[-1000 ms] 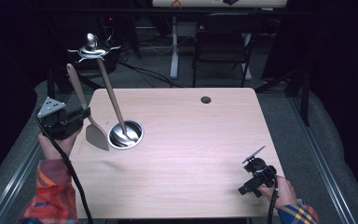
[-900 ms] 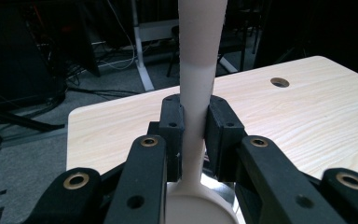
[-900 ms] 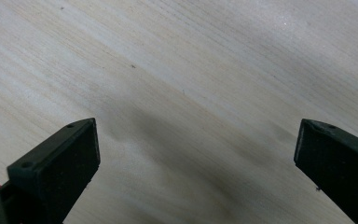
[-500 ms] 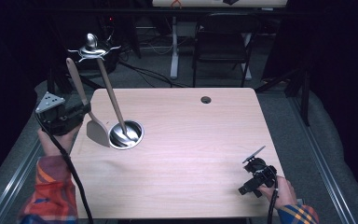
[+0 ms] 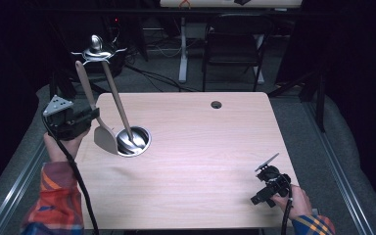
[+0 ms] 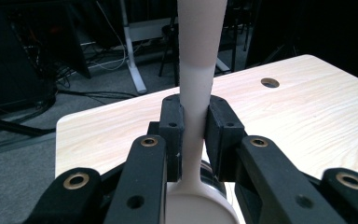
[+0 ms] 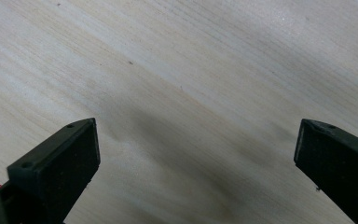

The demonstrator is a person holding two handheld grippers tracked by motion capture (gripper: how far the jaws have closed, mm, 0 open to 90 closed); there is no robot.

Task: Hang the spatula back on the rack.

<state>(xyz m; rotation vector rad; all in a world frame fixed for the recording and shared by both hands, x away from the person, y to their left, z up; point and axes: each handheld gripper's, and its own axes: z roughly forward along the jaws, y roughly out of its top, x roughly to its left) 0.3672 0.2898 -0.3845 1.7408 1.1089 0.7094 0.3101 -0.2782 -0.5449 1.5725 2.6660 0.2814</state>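
A beige spatula (image 5: 103,137) stands almost upright at the table's left edge, its blade low beside a round metal cup (image 5: 136,142). My left gripper (image 5: 78,122) is shut on the spatula's handle (image 6: 196,93), and the pads (image 6: 172,135) press it from both sides. A second beige-handled utensil (image 5: 117,105) leans in the cup, its handle rising to the back left. My right gripper (image 5: 267,188) rests near the table's front right corner. It stands open (image 7: 196,154) over bare wood with nothing between its jaws.
The light wood table (image 5: 200,147) has a small cable hole (image 5: 216,104) near its back edge. Behind the table stand a dark chair (image 5: 235,44), desk legs and cables on the floor. A silvery star-shaped object (image 5: 97,49) sits beyond the back left corner.
My left gripper and the spatula have shifted only slightly, back and then forward again. The right gripper has not moved.
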